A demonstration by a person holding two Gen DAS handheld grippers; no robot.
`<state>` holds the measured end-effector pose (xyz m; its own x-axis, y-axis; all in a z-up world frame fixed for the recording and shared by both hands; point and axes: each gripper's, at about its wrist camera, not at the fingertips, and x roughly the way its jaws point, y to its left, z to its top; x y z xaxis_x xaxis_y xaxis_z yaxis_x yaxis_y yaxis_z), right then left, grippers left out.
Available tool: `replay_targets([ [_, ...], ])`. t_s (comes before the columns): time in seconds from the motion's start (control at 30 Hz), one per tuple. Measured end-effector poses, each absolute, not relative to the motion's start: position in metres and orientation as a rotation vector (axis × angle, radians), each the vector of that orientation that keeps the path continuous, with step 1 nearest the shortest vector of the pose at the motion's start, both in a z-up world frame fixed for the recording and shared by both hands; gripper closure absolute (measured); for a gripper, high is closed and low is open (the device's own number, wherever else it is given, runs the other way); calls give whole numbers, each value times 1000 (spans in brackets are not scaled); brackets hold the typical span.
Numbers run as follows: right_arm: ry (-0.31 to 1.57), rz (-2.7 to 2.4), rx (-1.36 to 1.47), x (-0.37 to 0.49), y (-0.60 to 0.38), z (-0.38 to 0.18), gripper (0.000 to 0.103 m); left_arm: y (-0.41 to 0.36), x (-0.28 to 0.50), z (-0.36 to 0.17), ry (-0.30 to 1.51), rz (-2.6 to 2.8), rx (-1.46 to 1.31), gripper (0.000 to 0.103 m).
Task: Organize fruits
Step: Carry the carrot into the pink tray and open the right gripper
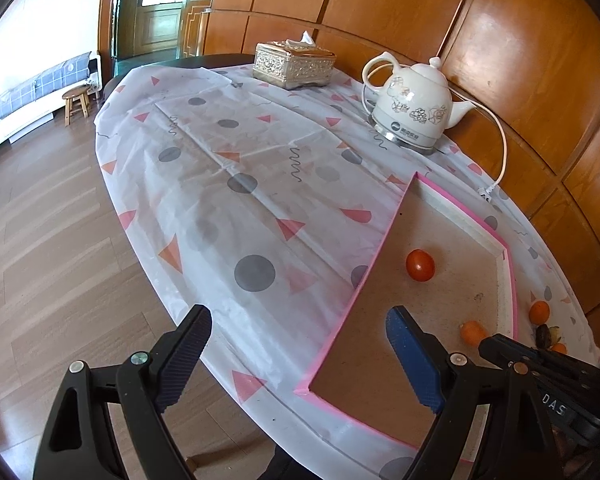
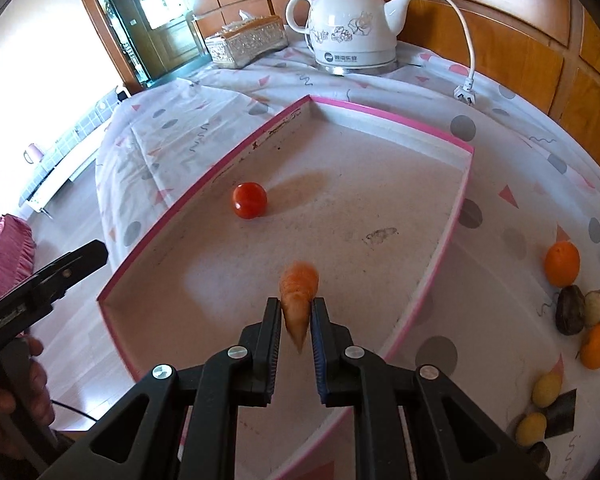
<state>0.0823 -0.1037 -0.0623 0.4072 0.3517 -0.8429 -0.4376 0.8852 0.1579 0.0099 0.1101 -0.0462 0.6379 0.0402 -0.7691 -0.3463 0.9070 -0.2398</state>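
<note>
Both right gripper fingers clamp a carrot piece (tip pointing camera-ward); left gripper gapes.

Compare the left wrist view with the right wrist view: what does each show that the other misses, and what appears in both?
Only the left wrist view shows the wooden stool and the open left gripper close up.

Only the right wrist view shows the yellow fruits and the right gripper shut on an orange piece.

Both show the pink-edged tray, red tomato, white kettle, tissue box and oranges.
</note>
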Motion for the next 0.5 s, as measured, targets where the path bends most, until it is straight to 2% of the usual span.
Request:
replay_targets([
  [0.07, 1036, 500, -82, 82, -105, -62, 72, 110, 10, -47, 857, 228, -387, 14],
  [0.1, 1032, 495, -81, 80, -107, -60, 70, 110, 11, -47, 859, 228, -388, 14],
  [0.23, 999, 449, -96, 71, -119, -50, 69, 108, 10, -46, 857, 221, -380, 14],
  [0.3, 973, 412, -110, 65, -128, -44, 65, 105, 10, -44, 854, 214, -371, 14],
  [0.5, 934, 276, -83, 46, -184, -30, 65, 92, 12, -42, 863, 169, -342, 14],
])
